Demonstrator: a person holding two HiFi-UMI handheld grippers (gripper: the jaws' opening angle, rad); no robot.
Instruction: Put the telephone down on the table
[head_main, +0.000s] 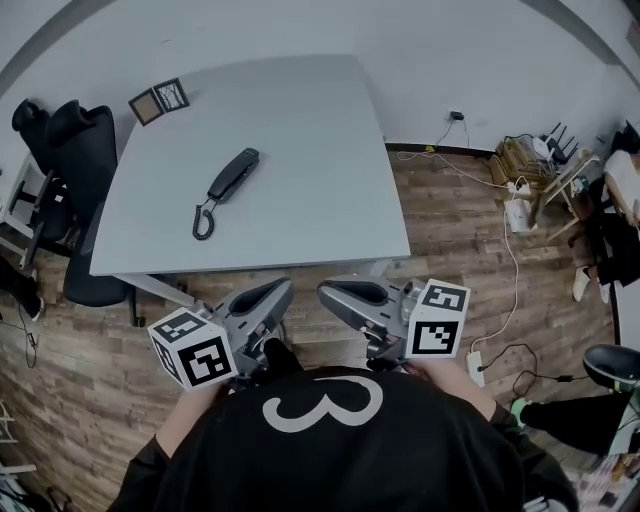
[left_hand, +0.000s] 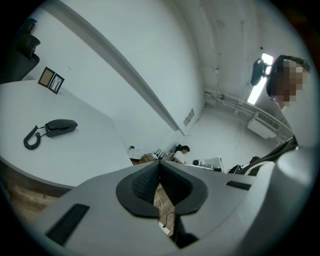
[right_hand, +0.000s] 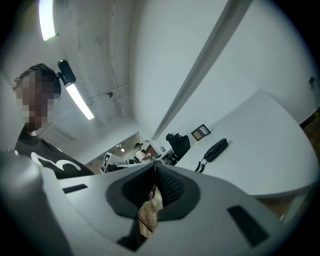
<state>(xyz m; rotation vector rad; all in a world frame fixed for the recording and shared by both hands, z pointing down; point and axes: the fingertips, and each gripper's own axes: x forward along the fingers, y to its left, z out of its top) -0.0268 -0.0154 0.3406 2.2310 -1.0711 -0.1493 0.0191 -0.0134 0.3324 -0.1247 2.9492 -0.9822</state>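
Close in, left gripper (head_main: 268, 297) and right gripper (head_main: 345, 293) are both pressed together, empty. Telephone (head_main: 228, 180) lies on the table (head_main: 320, 130) (cord coiled beside it), so I judge placement done; next, I just keep clear.

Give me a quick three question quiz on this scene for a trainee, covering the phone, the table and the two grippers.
1. True or false: the telephone lies on the table, touched by neither the left gripper nor the right gripper.
2. Pick one. The left gripper's jaws are: A, wide apart; B, together with nothing between them; C, closed on the telephone's cord.
3. In one or two words: what black piece of furniture stands by the table's left edge in the head view?

Key: 1 true. 2 B. 3 the office chair.
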